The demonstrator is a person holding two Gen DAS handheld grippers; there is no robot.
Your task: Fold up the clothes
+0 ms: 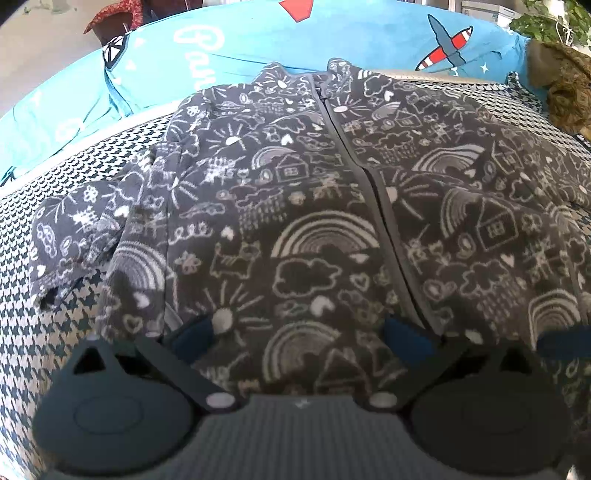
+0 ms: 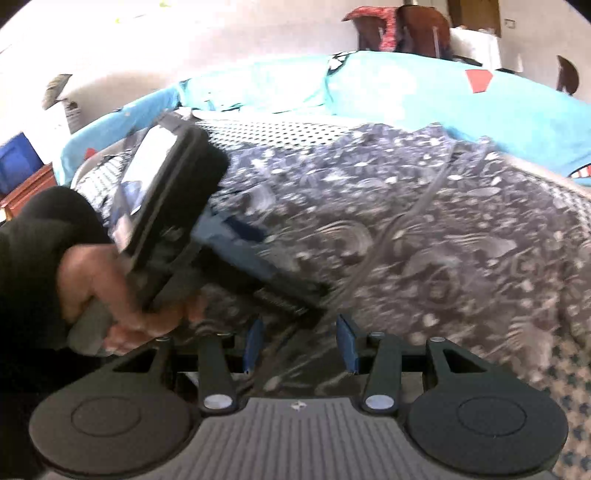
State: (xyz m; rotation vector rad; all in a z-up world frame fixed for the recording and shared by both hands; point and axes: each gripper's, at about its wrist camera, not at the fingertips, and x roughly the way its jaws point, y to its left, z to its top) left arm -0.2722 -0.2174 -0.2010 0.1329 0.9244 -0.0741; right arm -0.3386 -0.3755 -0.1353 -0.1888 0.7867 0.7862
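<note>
I worked in a home — a bed with a houndstooth cover (image 1: 44,314) and airplane-print turquoise bedding (image 1: 369,37), a wooden chair (image 2: 406,29) at upper right, a houseplant (image 1: 546,18).

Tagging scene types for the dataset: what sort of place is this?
Likely a bedroom or living room at home: a printed garment lies on a houndstooth cover, with aeroplane-print turquoise bedding behind and wooden furniture further back.

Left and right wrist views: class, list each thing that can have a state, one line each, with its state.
Patterned jacket: spread flat on the houndstooth cover, front up, not yet folded.
Zip: closed along the visible length.
Sleeve: crumpled, out to the side.
Left gripper: open over the hem.
Right gripper: open, nothing held.
</note>
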